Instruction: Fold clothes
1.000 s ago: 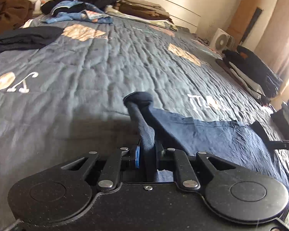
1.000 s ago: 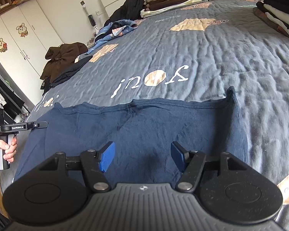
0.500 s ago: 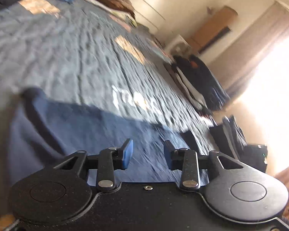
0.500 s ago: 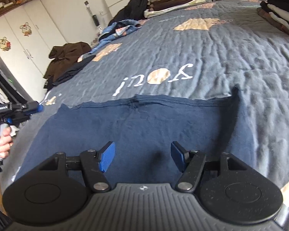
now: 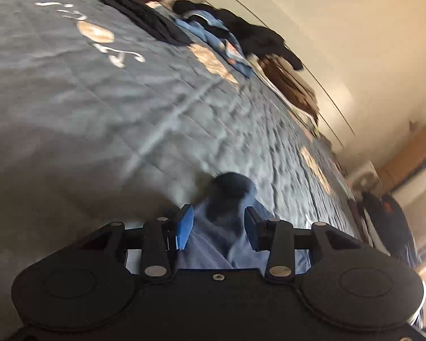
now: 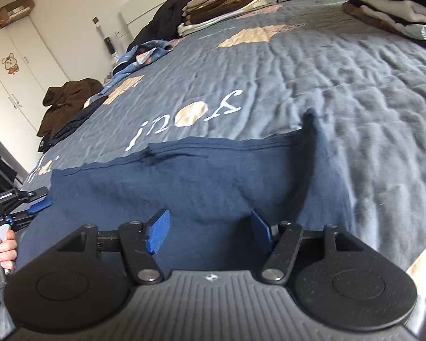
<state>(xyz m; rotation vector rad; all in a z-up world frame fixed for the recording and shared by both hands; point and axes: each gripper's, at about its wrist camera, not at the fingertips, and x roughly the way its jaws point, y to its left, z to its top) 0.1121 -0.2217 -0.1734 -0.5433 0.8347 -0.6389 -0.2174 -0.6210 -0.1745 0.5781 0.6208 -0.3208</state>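
left gripper (image 5: pixel 217 228) fingers parted, navy garment (image 6: pixel 184 187) between, unpinched | right gripper (image 6: pixel 210 234) fingers wide, empty | bedspread (image 6: pixel 340 85) writing upside-down, unreadable

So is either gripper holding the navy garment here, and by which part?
Neither. The left gripper is open around a raised fold of the garment without pinching it. The right gripper is open above the cloth.
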